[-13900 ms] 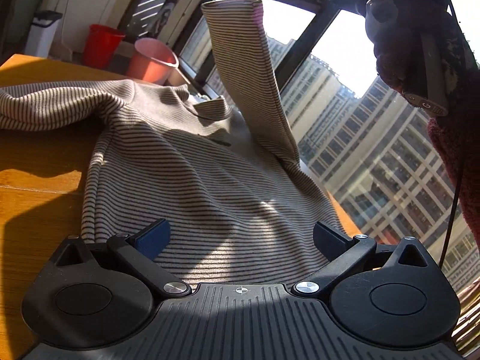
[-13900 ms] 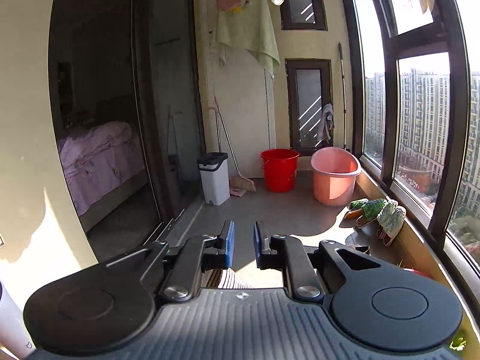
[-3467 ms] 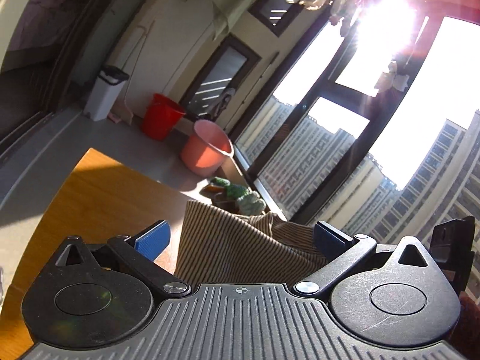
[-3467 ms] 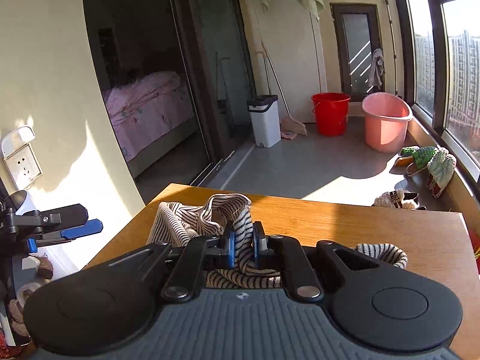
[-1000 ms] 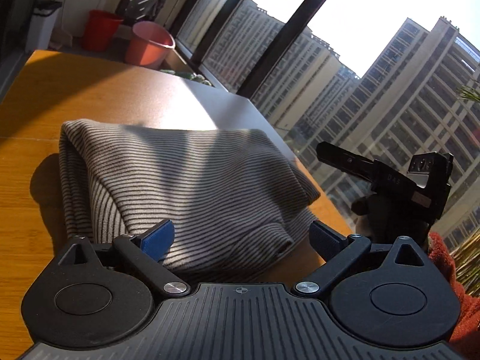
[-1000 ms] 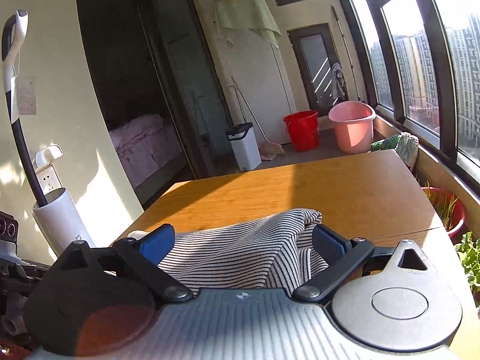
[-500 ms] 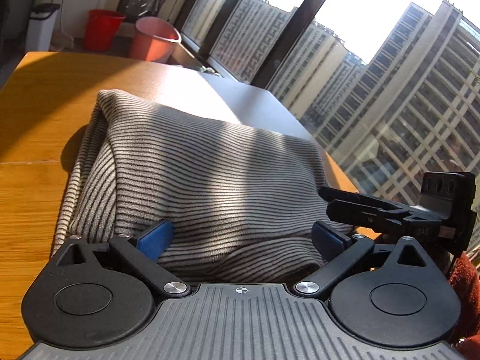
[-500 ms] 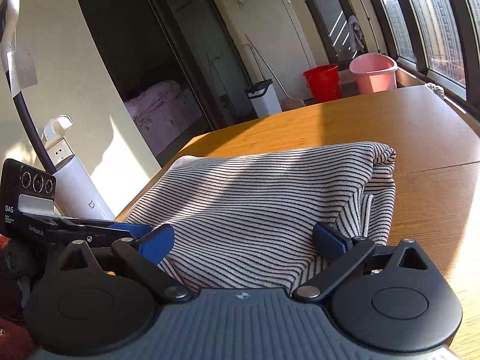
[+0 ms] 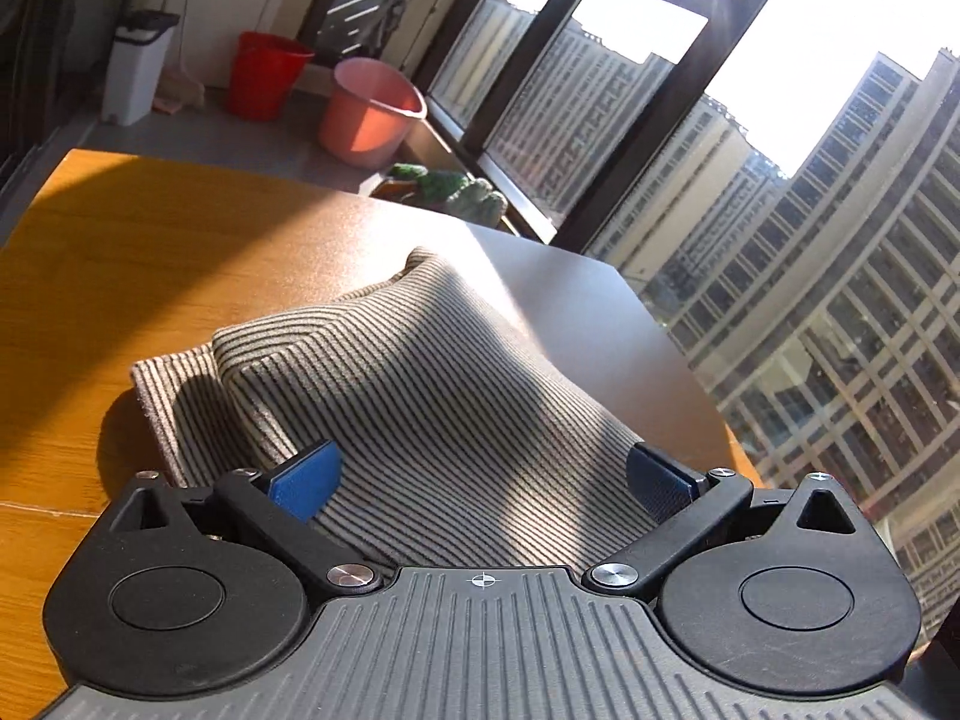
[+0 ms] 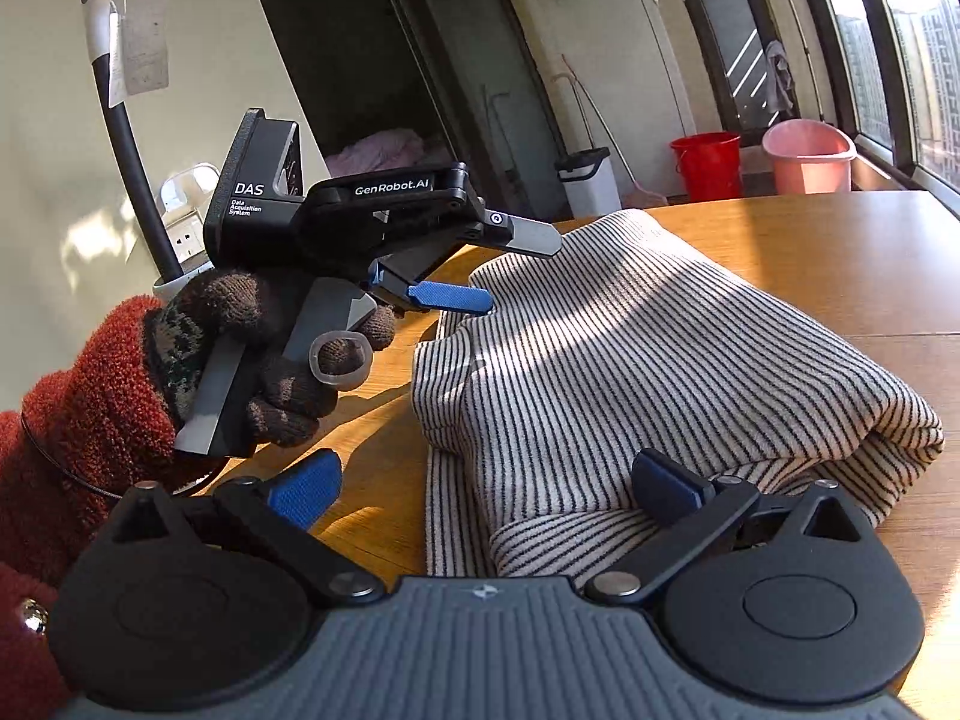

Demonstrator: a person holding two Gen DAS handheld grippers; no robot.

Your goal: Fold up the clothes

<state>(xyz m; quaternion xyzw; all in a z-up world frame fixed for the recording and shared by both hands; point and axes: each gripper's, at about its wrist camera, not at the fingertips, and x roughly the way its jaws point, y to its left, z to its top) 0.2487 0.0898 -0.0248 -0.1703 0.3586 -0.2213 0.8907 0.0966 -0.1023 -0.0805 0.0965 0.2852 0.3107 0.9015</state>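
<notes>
In the right wrist view, a gloved hand [image 10: 264, 360] at far left holds the left gripper [image 10: 498, 267], its fingers spread wide apart with nothing between them, the blue pad [image 10: 450, 297] just at the left edge of the striped top [image 10: 630, 360]. Behind it a socket [image 10: 186, 228] sits on the wall, and a white holder with a black-and-white handle stands by it. The top lies folded in a thick bundle on the wooden table [image 10: 840, 252], mid-right, with a lower layer peeking out along its left and near edges. The right gripper [image 10: 486, 486] is low at the near edge, also spread wide and holding nothing; its right pad [image 10: 666, 486] rests against the cloth's near fold, its left pad over bare wood. Far right, on the floor beyond the table, stand a white bin [image 10: 585, 180], a red bucket [image 10: 705, 165] and a pink tub [image 10: 810, 156].

In the left wrist view, the bin [image 9: 135, 75], bucket [image 9: 264, 84] and tub [image 9: 369, 114] line up at far left. The top [image 9: 420, 384] fills the middle of the table [image 9: 120, 252], between the left gripper's [image 9: 480, 474] parted pads. Tall buildings [image 9: 810, 252] show through the window at right.
</notes>
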